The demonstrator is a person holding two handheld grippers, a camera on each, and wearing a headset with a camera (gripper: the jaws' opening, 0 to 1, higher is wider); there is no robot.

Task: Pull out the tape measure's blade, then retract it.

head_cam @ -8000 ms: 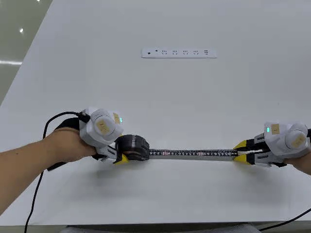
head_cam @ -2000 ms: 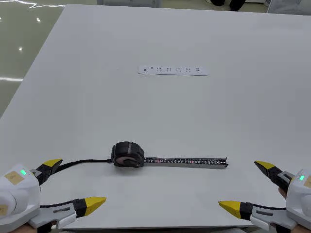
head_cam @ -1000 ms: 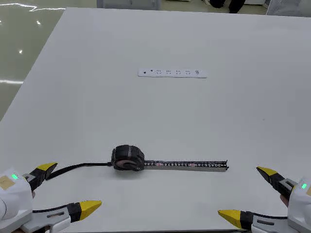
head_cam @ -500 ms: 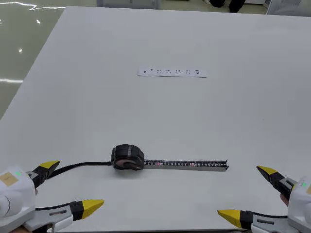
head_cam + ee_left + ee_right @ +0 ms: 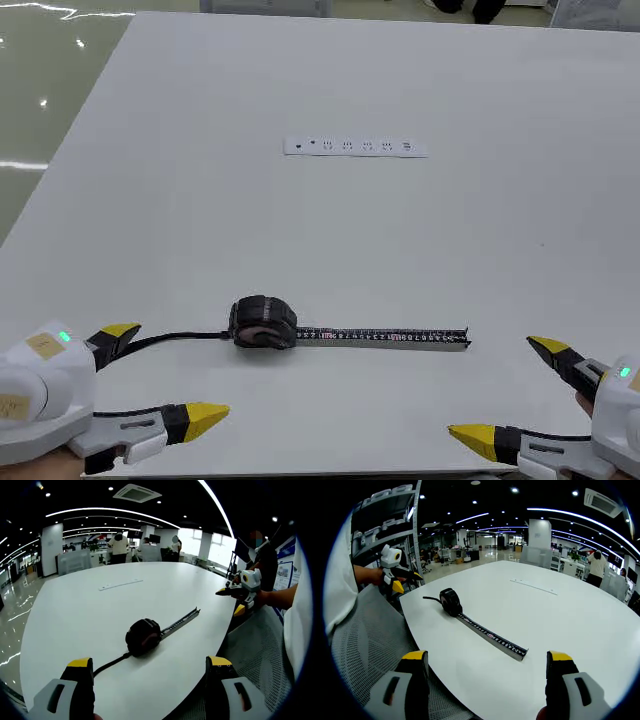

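Yellow-tipped left claw (image 5: 162, 371) and right claw (image 5: 507, 389) both hang wide open near the tabletop (image 5: 400, 230) edge, so the tape measure (image 5: 263, 323) lies free, blade (image 5: 385, 337) out, probably awaiting retraction.

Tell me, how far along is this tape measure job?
Pulling out looks done: the blade lies extended on the table from the tape measure case. Nothing is in hand: the left gripper and right gripper are open, apart from the tape at the near edge. Retracting the blade is left.
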